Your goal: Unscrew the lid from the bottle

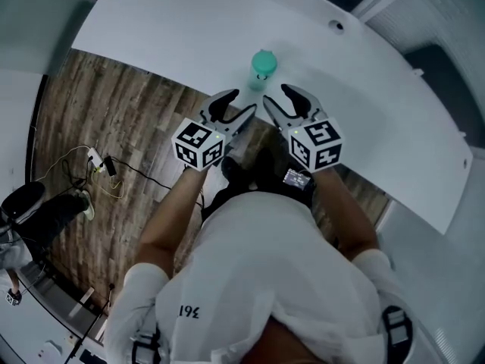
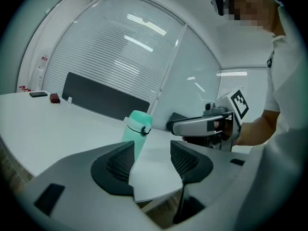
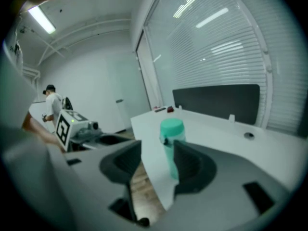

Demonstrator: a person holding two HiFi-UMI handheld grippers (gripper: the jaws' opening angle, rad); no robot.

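The teal bottle [image 1: 262,70], its lid [image 1: 264,59] on, stands by the table's [image 1: 189,36] near edge. The left gripper [image 1: 236,106] and the right gripper [image 1: 282,101] hover just short of it, jaws apart and empty, seemingly to brace and twist.

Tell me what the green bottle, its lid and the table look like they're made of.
Bottle: pale mint body, lighter than its cap, likely frosted plastic, though the blur leaves that open.
Lid: opaque, deeper green, matte, probably plastic.
Table: smooth white top with a soft sheen, likely laminate.
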